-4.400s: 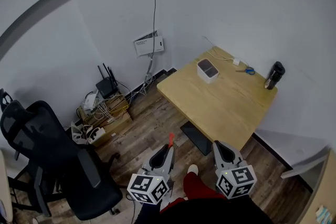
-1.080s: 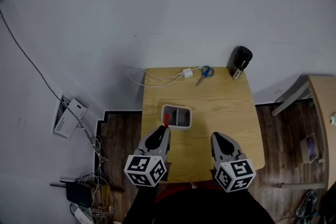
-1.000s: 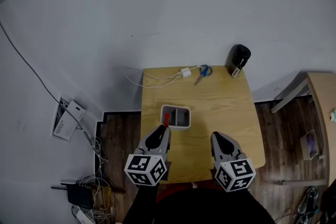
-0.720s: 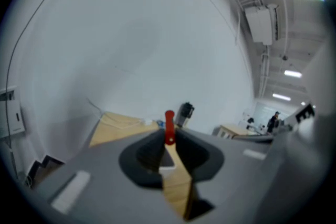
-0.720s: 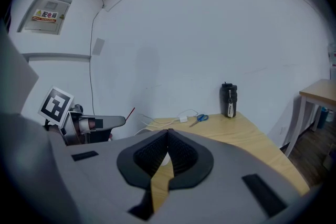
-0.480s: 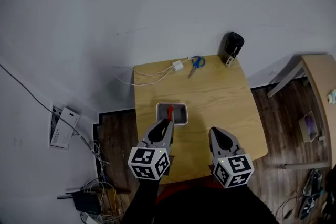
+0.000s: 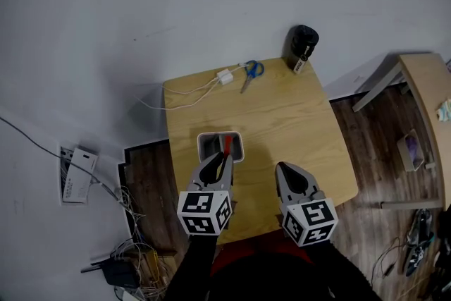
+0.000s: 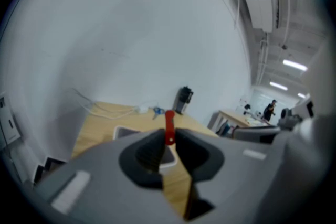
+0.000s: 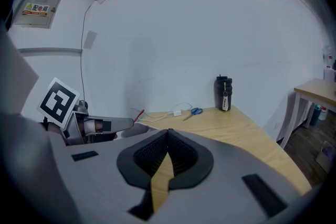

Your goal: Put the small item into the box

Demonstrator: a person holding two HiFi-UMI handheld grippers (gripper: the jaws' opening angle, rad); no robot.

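Head view: the small red item point(image 7: 227, 145) is seen clamped in the left gripper point(image 7: 218, 161). Its long axis is carried straight on from the jaws and pointed toward the far side of the table point(image 7: 282, 116). In this view its free end is laid over the right part of the white box point(image 7: 219, 133), which stands at the table's near left, just beyond the jaw tips. In the left gripper view the jaws are pressed on the item's lower end, and the box rim is shown below and to the left. How high the item is held above the opening cannot be told. The right gripper point(image 7: 285, 178) is held to the right of the box, apart from it, its jaws brought together on nothing. The drop is judged to fall to the left gripper: the item lowered along its own axis, then let go.
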